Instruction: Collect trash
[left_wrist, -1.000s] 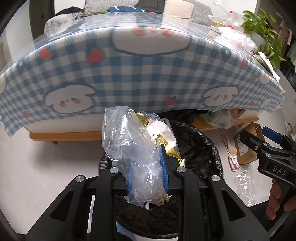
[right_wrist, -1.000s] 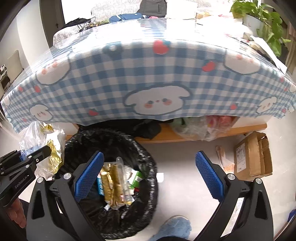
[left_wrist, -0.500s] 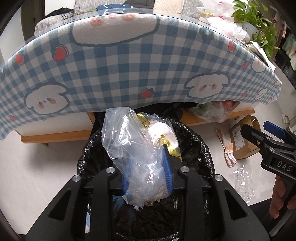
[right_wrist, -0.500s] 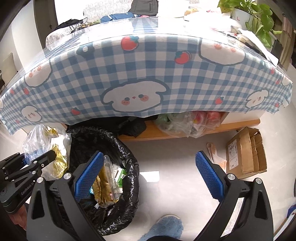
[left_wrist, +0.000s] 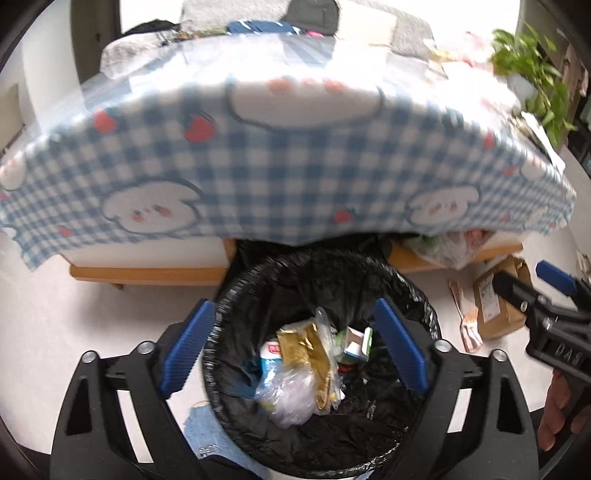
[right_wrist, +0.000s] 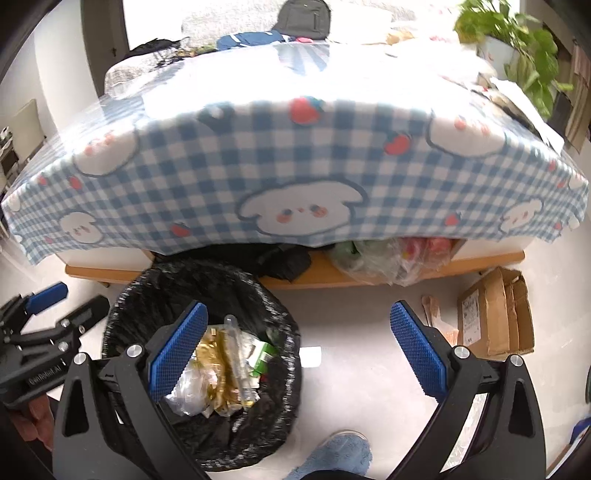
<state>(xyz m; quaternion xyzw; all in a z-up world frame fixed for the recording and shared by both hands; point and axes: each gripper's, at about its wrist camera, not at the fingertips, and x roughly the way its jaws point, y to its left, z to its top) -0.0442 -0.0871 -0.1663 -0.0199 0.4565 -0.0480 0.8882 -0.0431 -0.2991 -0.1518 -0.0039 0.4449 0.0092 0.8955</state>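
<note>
Left wrist view: left claw (left_wrist: 291, 349), spread and empty, frames the black-lined bin (left_wrist: 424, 314) holding the clear plastic bag (left_wrist: 291, 395); right claw (right_wrist: 295, 349) likewise spread.

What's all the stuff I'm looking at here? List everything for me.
Bin: one, black liner, on the floor before the table.
Trash pile: clear plastic, gold foil, small green carton, inside the bin.
Tablecloth: one, blue-white check with puppies and strawberries, draped over the table.
Cardboard box: one, brown, open, on the floor to the right.
Plastic bags: clear, stuffed under the table.
Plant: one, green, far right of the table.
Slipper: blue, on the floor.
Left tool: black with blue pads, open over the bin.
Right tool: same, open, empty.
</note>
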